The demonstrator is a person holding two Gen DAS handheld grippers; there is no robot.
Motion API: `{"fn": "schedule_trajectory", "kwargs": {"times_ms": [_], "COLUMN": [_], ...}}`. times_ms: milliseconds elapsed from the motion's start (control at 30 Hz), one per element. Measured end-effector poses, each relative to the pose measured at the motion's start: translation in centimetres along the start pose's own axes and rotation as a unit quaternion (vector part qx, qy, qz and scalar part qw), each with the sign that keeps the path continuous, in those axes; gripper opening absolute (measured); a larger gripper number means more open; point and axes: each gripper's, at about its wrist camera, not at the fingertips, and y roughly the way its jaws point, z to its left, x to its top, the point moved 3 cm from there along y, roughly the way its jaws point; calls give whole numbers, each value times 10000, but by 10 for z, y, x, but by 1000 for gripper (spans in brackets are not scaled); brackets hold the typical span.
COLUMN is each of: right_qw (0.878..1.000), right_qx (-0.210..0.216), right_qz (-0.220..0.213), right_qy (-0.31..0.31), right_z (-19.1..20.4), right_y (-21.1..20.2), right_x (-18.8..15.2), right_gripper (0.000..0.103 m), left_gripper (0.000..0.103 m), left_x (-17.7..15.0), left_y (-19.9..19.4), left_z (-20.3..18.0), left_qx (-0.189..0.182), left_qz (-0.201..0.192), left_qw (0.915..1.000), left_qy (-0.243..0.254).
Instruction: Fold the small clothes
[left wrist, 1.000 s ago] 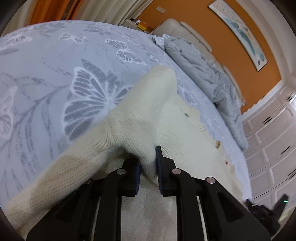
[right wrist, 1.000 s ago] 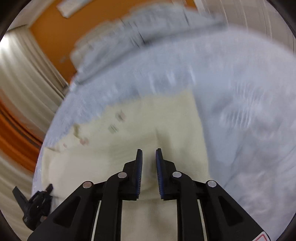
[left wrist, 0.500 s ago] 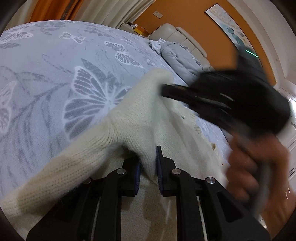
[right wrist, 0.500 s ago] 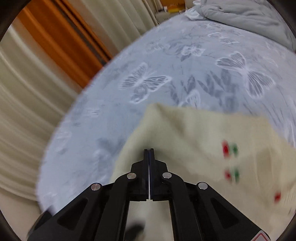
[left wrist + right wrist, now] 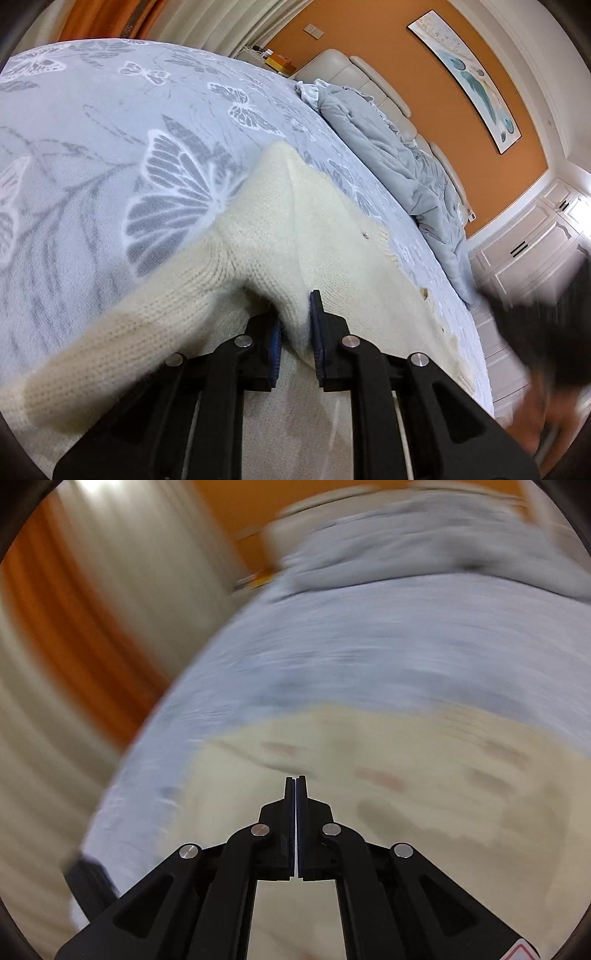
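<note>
A: Where does the cream knitted sweater (image 5: 332,229) lie?

B: Spread on the grey butterfly-print bedcover (image 5: 110,155), directly ahead of the left gripper (image 5: 295,325), one sleeve trailing off to that gripper's left.

A: And that gripper's hold?

B: Its jaws pinch a raised fold of the knit near the armpit, probably to anchor that side while a fold is made.

A: The right gripper (image 5: 296,786)?

B: Clamped together with nothing between, poised over the sweater in a blurred view. It likely needs to spread before it can take cloth. A crumpled grey duvet (image 5: 399,155) sits farther ahead.
</note>
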Motion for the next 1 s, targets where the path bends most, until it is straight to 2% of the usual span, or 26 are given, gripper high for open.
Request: {"fn": "schedule_trajectory", "kwargs": {"times_ms": [67,133,200,233,333,367,433,467,533,567,600,633,667,733,767,900,967,1000], "right_qw": [9962,9865,9877,9852,9910,9916,9886,9896,9868,9870,9884,9903,9910,9905,9901,9780,9694,9648], "right_qx": [-626,-1191,-781,-919,-702,-806,-1088,-1030,-1024,-930,-861,-820,-866,-925,-923,-1243,-1190,-1027], "right_qz": [147,564,425,353,-59,-20,494,394,511,438,335,267,289,376,427,1062,1335,1470], "right_qy": [584,968,1289,1402,1139,1008,912,923,1150,1233,1206,1090,979,946,971,1293,1683,1925], "right_z": [-71,-126,-151,-150,-126,-123,-137,-141,-138,-131,-124,-114,-105,-102,-101,-106,-108,-106], "right_y": [-29,-28,-42,-53,-74,-68,-36,-32,-48,-68,-86,-107,-129,-159,-176,-224,-233,-237], "right_x": [-30,-54,-66,-63,-56,-58,-71,-77,-71,-69,-70,-75,-84,-114,-131,-219,-251,-267], "right_gripper": [1,0,0,0,3,3,0,0,0,7,9,14,25,43,48,53,53,53], "left_gripper": [14,15,15,15,15,15,15,15,15,16,20,35,50,57,66,78,80,80], "left_x": [0,1,2,2,3,4,5,6,10,12,15,16,16,12,9,-16,-36,-46], "left_y": [0,1,2,2,3,4,4,4,2,-2,-8,-25,-39,-84,-104,-180,-207,-218], "left_z": [-1,-2,-4,-4,-5,-5,-6,-6,-9,-10,-12,-11,-10,-4,0,24,38,44], "left_qx": [21,52,93,100,113,116,146,175,241,283,316,366,375,368,424,806,1031,1149], "left_qz": [2,9,21,24,32,36,58,89,247,399,546,675,735,805,850,1057,1288,1389], "left_qw": [10000,10000,9999,9999,9999,9999,9999,9998,9994,9988,9980,9970,9966,9959,9953,9905,9860,9834], "left_qy": [12,25,50,50,46,46,49,41,3,33,75,87,86,158,208,339,255,214]}}
